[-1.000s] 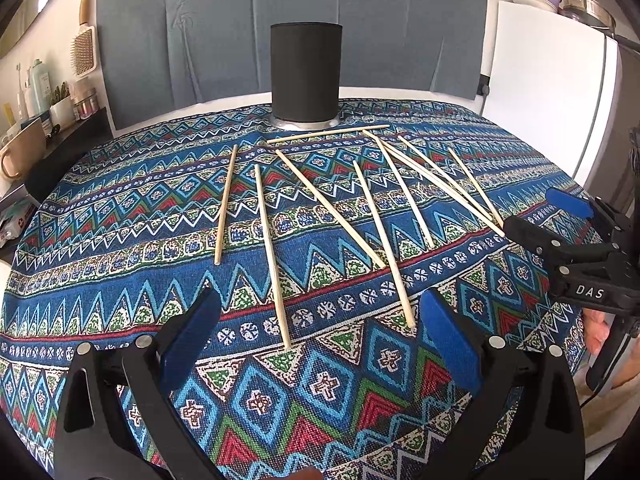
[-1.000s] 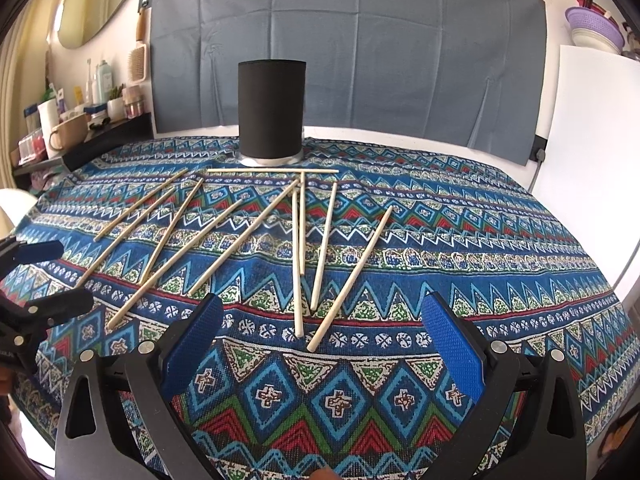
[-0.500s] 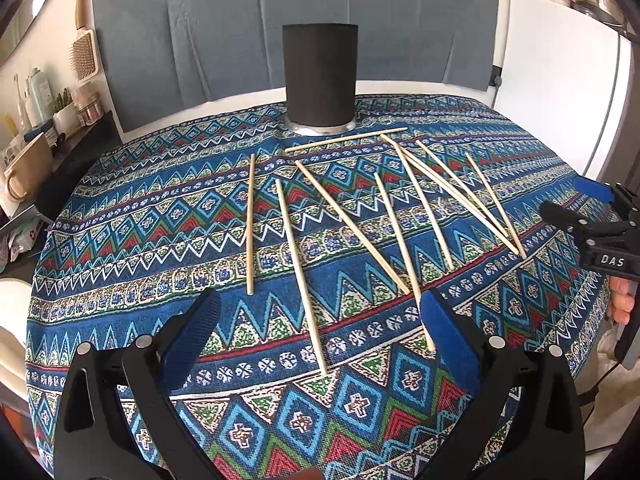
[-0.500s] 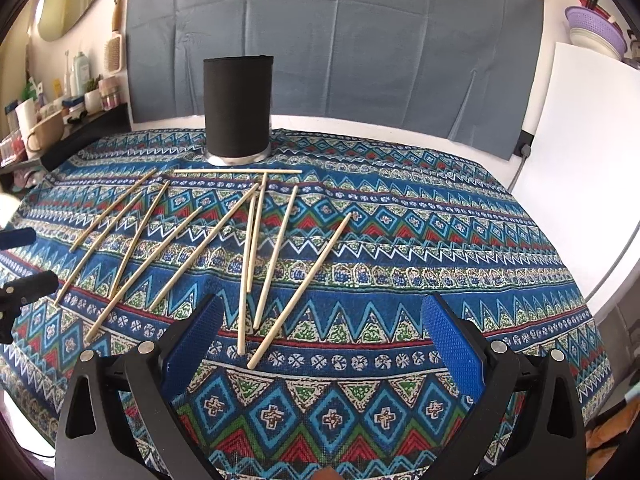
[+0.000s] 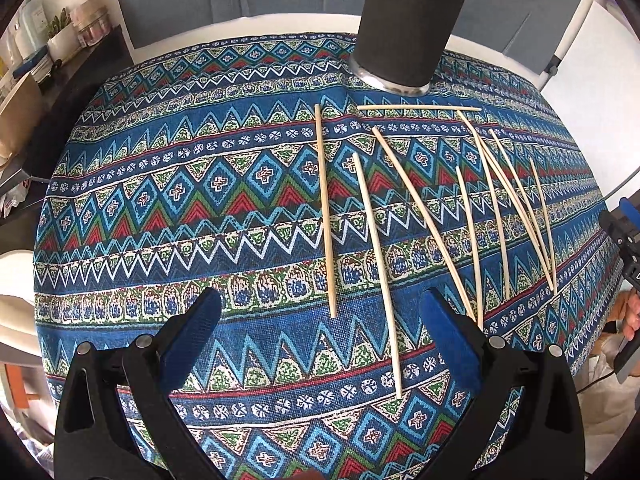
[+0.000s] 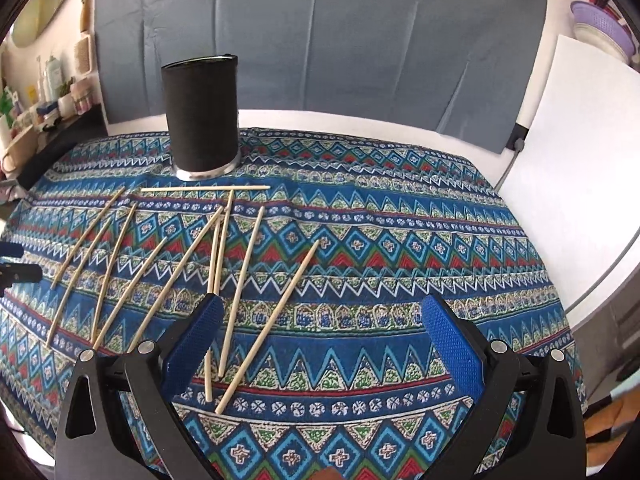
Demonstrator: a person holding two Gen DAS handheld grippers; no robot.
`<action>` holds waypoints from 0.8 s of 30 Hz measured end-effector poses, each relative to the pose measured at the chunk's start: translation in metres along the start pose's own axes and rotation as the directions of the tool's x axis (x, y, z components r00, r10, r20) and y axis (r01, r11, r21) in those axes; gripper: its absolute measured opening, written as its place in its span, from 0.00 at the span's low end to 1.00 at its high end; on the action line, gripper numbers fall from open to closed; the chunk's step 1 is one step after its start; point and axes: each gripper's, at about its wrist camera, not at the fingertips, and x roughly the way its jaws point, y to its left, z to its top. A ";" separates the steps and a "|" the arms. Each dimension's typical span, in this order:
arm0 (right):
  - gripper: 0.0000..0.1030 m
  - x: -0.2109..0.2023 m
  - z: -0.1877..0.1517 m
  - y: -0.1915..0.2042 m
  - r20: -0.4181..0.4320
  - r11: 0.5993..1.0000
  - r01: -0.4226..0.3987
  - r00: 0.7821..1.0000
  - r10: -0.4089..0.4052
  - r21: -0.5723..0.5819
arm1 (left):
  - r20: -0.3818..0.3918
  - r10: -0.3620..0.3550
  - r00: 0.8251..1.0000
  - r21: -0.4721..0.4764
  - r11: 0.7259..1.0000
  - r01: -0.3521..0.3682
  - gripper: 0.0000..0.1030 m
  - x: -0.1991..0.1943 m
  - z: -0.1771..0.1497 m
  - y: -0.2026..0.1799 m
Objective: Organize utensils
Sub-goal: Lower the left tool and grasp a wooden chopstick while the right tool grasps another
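Several pale wooden chopsticks (image 5: 326,208) (image 6: 269,326) lie scattered on the patterned blue tablecloth (image 5: 180,208) (image 6: 400,272). A black cylindrical holder (image 5: 408,28) (image 6: 201,118) stands upright at the far side, beyond a crosswise chopstick (image 6: 205,188). My left gripper (image 5: 320,344) hovers open above the near ends of two chopsticks, holding nothing. My right gripper (image 6: 320,344) is open and empty too, with the rightmost chopstick's near end between its blue pads (image 6: 450,346). Each gripper shows at the edge of the other's view: the right gripper (image 5: 624,236) and the left gripper (image 6: 16,270).
A grey cloth backdrop (image 6: 320,32) hangs behind the table. A white board (image 6: 580,152) leans at the right. A dark shelf with jars and bottles (image 6: 48,104) runs along the left. The right half of the cloth holds no chopsticks. A hand (image 5: 632,314) shows at the right edge.
Both grippers have risen and tilted to look down on the table; the left view has swung left and the right view right. The chopsticks and holder have not moved.
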 end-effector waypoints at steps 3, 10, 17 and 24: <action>0.92 0.009 0.010 -0.001 -0.038 1.000 -0.016 0.999 0.015 -0.017 | -0.042 0.029 0.999 0.025 0.999 -0.028 0.94 0.005 0.014 0.000; 0.92 0.045 0.023 -0.003 -0.172 0.999 -0.052 0.984 0.051 -0.006 | -0.094 0.049 0.994 0.063 0.997 -0.043 0.94 0.022 0.048 -0.005; 0.92 0.090 0.030 -0.010 -0.380 0.994 -0.090 0.919 0.104 0.053 | -0.161 0.062 0.985 0.055 0.997 -0.054 0.94 0.051 0.075 0.003; 0.92 0.120 0.029 -0.010 -0.541 0.989 -0.109 0.828 0.148 0.102 | -0.209 0.057 0.976 0.036 0.998 -0.051 0.94 0.072 0.091 0.007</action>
